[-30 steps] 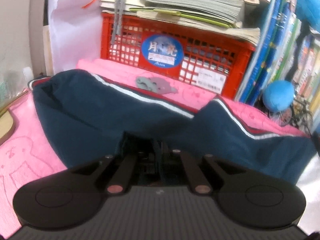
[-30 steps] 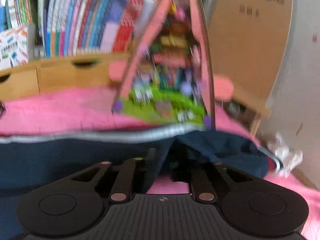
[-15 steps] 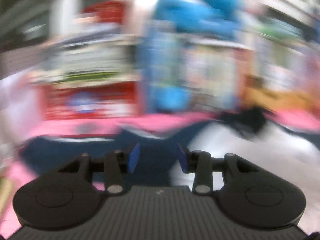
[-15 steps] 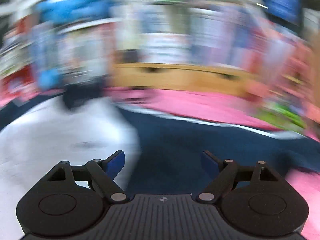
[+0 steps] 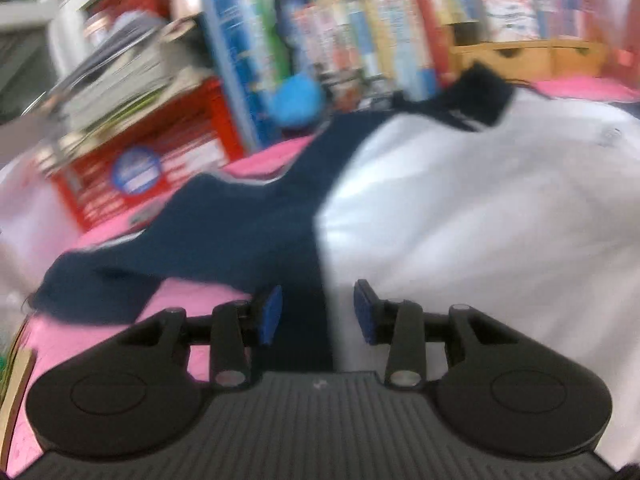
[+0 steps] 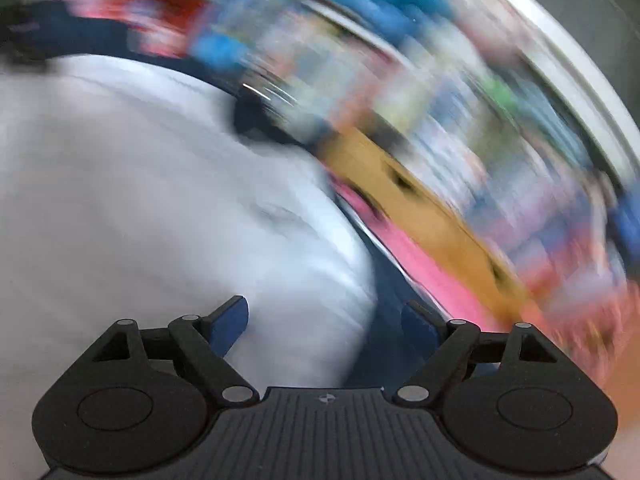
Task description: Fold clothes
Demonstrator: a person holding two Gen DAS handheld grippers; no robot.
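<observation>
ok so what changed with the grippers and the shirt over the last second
Both grippers let go. A second ago each was shut on navy cloth at a sleeve; now the left gripper and the right gripper stand open with nothing pinched. Both swung inward to face the white front of the shirt, its sleeves now folded in. The pink blanket, red crate and books stayed put.
</observation>
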